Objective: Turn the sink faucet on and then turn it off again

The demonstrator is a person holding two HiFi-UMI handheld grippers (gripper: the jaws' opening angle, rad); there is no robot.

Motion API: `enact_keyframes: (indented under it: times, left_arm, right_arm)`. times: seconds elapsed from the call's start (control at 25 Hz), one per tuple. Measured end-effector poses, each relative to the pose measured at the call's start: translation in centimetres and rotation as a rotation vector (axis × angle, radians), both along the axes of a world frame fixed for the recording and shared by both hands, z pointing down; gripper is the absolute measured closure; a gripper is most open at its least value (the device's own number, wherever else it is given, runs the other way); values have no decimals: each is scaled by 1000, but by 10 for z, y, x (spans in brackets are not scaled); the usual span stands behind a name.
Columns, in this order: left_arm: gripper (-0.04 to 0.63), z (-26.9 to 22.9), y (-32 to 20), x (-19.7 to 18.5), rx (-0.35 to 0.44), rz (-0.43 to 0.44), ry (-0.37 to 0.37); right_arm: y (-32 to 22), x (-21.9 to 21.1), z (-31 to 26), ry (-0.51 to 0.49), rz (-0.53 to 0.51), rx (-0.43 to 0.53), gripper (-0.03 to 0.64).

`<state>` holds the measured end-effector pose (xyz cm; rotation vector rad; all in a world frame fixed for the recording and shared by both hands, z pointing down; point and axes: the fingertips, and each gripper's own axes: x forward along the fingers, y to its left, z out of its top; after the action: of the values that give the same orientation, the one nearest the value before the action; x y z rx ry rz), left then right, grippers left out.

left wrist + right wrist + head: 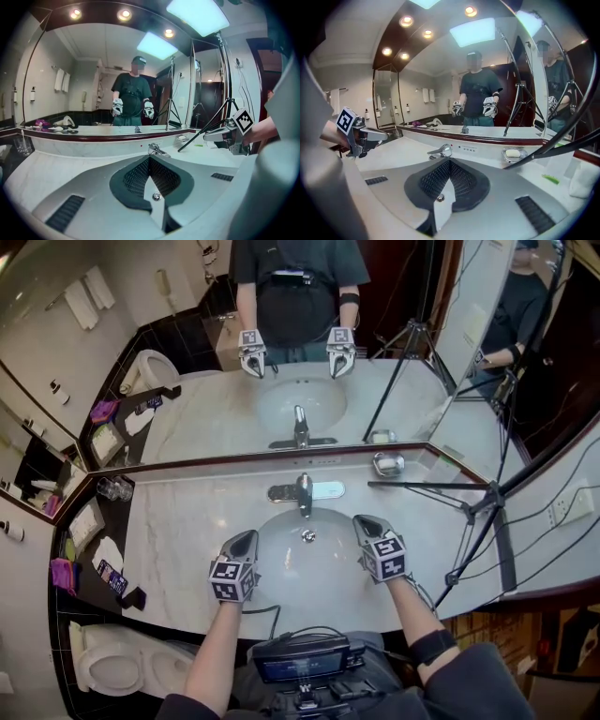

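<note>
Both tilted slightly down over the sink [281,542], left gripper [247,538] and right gripper [365,521] sit closed, empty.

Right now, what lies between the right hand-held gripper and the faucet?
Only bare sink basin separates the right hand-held gripper from the faucet, seen in the head view.

One faucet [305,493], one sink [281,557], one soap dish [388,464], one toilet [112,667] at the sink's eight o'clock, and two grippers: left gripper [250,536], right gripper [362,520].
</note>
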<state>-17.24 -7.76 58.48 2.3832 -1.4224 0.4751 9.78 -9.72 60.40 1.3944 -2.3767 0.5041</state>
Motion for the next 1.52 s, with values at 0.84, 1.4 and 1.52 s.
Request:
enact_keyframes:
  times: [0.84,1.4,1.52]
  left_arm:
    - [592,0,-12,5,53,25,4]
    - [439,32,-47,66,159,351,-366]
    - [417,36,-56,80,196,420,-462]
  right_arm:
    - [14,30,13,-42,95,-44,597]
    - [16,36,37,-14,90,-102,597]
    - [13,37,38,-9,89,-105,597]
